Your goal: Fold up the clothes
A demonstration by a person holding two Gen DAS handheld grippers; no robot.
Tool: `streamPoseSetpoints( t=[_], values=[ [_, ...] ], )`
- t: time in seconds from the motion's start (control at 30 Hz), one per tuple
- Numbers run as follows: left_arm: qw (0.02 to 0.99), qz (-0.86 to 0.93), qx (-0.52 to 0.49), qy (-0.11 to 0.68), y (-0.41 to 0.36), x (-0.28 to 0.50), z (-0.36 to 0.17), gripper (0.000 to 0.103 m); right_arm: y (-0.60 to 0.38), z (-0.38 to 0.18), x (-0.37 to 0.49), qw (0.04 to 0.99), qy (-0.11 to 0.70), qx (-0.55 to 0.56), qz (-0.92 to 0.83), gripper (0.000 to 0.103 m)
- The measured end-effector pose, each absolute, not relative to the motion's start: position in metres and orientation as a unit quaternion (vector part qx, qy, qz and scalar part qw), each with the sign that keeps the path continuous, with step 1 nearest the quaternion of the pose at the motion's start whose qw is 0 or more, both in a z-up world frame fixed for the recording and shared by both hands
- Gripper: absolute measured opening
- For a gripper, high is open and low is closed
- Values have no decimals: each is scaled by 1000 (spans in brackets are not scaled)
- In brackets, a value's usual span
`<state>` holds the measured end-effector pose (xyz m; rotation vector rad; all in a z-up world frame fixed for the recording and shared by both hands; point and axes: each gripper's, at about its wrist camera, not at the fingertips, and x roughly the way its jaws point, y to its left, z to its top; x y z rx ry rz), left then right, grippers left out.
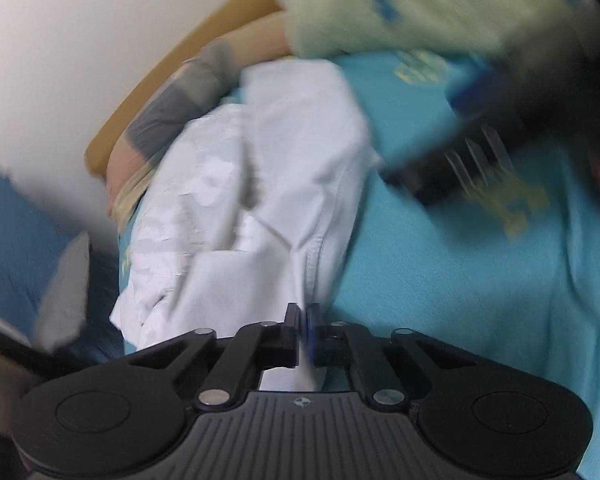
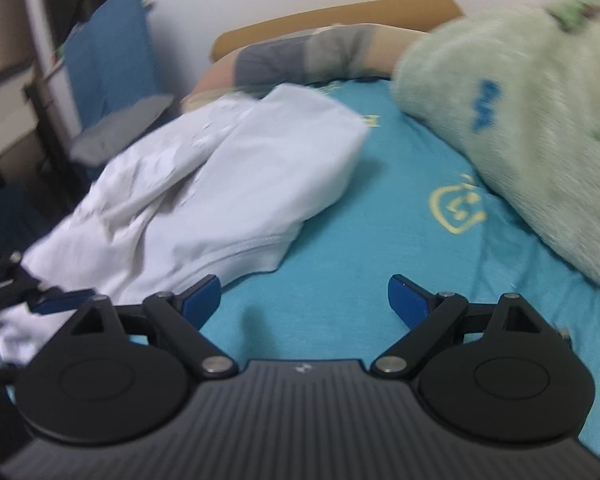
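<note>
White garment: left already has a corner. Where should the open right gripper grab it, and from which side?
Probably the stitched hem edge of the white garment, the part nearest the right gripper. Come in low from the bare sheet side, jaws straddling the edge. The hem lies free on the sheet with a slight lip, while the rest is bunched. The left gripper is shut on another edge.
</note>
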<state>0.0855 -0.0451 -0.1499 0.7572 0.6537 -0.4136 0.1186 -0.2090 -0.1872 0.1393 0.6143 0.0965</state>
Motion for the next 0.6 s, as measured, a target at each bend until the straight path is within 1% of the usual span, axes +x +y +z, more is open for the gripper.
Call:
streamPoseSetpoints(
  t=[0.13,0.27,0.33,0.43,0.53,0.6],
  values=[
    [893,-197,252,317,-23,104,-121,3,-185,-185,120,959,275,0,65,92],
    [917,-195,140,319,-1,122,-91,3,-171,-180,126,972,226,-20,61,92],
    [924,-193,84,319,10,131,-77,3,-168,-178,136,977,207,-14,50,92],
    [918,-201,56,336,16,134,-78,3,-167,-175,152,983,182,6,31,92],
    [918,-207,38,335,20,139,-78,3,-177,-173,162,984,169,59,16,92],
    [921,-209,28,327,20,141,-76,3,-185,-168,158,986,140,95,8,92]
  ],
)
